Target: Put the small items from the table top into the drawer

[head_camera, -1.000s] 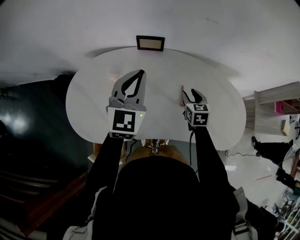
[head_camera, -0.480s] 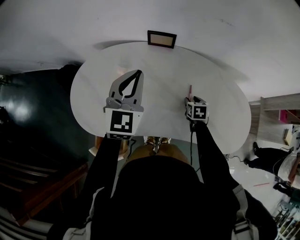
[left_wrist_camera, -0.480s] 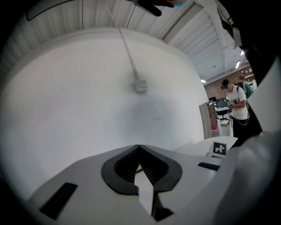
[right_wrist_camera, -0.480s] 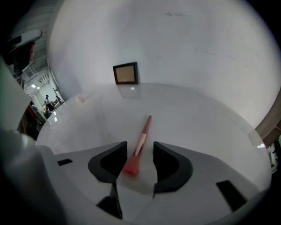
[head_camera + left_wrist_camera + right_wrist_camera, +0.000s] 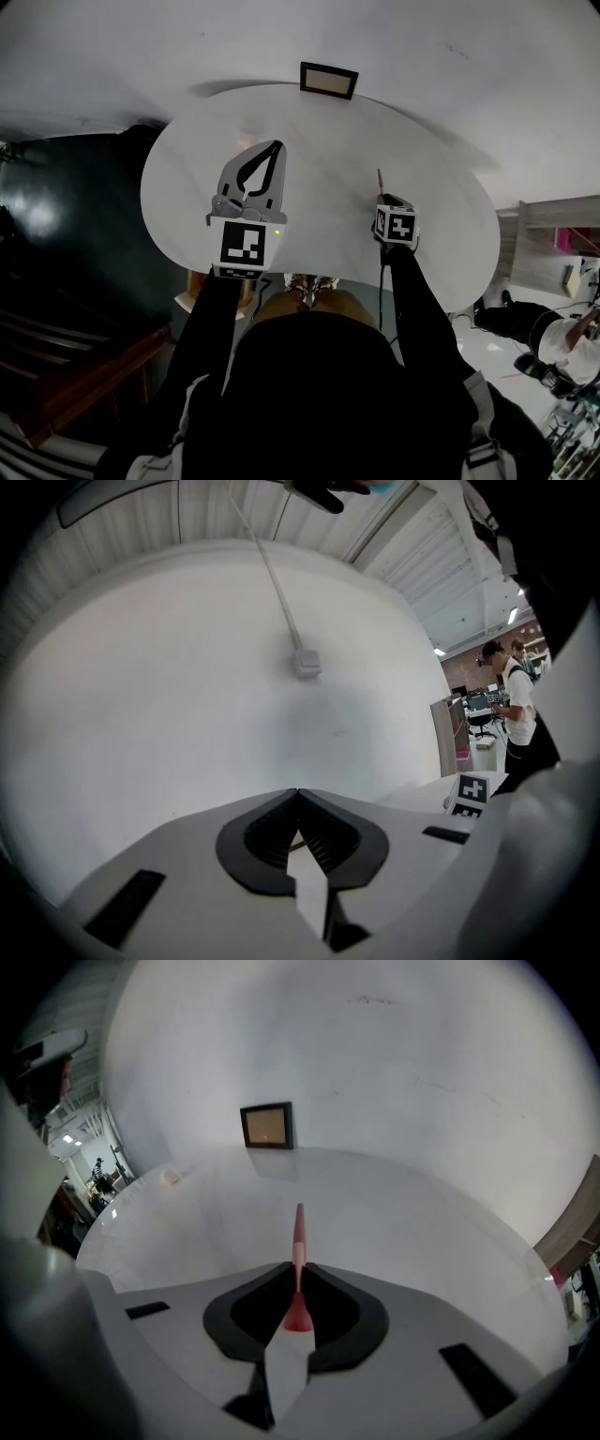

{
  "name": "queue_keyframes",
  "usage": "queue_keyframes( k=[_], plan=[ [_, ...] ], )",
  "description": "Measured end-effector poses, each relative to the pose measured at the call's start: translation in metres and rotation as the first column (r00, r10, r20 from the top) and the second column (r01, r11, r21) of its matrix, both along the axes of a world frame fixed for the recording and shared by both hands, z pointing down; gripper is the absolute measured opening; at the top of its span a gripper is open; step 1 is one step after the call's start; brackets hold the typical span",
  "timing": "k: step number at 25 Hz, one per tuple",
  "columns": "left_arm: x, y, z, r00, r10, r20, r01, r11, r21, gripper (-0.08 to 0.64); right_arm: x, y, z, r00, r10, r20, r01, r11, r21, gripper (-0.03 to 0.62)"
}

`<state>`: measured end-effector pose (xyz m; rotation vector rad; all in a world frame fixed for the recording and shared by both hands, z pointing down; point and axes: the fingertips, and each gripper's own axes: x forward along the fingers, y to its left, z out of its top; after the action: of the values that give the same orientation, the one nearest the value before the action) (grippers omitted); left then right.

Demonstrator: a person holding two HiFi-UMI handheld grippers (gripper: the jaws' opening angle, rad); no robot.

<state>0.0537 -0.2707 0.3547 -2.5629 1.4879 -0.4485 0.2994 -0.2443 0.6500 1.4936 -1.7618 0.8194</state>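
One table (image 5: pixel 187 178): your wide white top, rounded edges.
Left hand-held gripper (image 5: pixel 298 794): jaws together, empty.
Right hand-held gripper (image 5: pixel 298 1269): jaws just closed, pinching pink stick (image 5: pixel 298 1232).
Far edge: small frame (image 5: pixel 328 81).

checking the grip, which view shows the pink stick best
Right gripper view: the pink stick sits between the right tongs, just closed on it. Head view shows only its far end; left gripper view shows none.
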Motion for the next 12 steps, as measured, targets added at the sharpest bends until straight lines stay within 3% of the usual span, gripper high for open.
queue_keyframes(
  k=[3,6,9,12],
  plan=[
    [-0.001,-0.004,-0.006,1.0,-0.005,-0.013,0.005,1.0,0.006,0.015,0.001,-0.018,-0.037,0.999,0.007,0.033,-0.011,0.99,0.141,0.063],
    [0.0,-0.008,-0.013,1.0,-0.004,-0.009,0.004,1.0,0.022,0.015,0.004,-0.036,-0.091,0.997,0.02,0.068,-0.039,0.955,0.293,0.063],
    [0.004,-0.011,-0.024,0.999,0.004,-0.05,-0.002,0.999,0.049,0.015,0.002,-0.046,-0.147,0.997,0.005,0.08,-0.04,0.898,0.438,0.063],
    [0.006,-0.015,-0.034,0.999,0.012,-0.039,-0.009,0.997,0.073,0.015,-0.003,-0.046,-0.199,0.997,-0.005,0.074,-0.038,0.828,0.56,0.063]
  ],
)
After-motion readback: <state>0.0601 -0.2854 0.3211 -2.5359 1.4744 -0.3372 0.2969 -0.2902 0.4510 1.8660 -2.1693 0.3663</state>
